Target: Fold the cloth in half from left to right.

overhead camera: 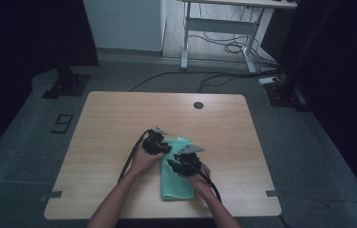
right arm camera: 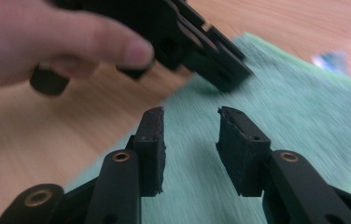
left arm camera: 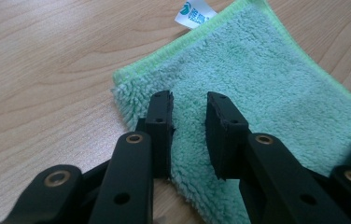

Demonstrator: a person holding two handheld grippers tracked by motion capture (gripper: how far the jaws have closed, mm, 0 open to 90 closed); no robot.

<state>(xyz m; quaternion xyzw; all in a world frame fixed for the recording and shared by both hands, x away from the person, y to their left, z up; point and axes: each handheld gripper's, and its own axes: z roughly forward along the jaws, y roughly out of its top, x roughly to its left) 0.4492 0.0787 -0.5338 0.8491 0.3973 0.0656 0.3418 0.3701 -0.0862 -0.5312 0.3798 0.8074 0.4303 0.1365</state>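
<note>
Towel is a green folded one lying flat on the bench, near the front edge. Left tongs sit apart over its corner near the white tag, right tongs also apart, over the cloth and gripping nothing. I'd dip low, pinch just the top layer at the edge, then lift evenly.
</note>
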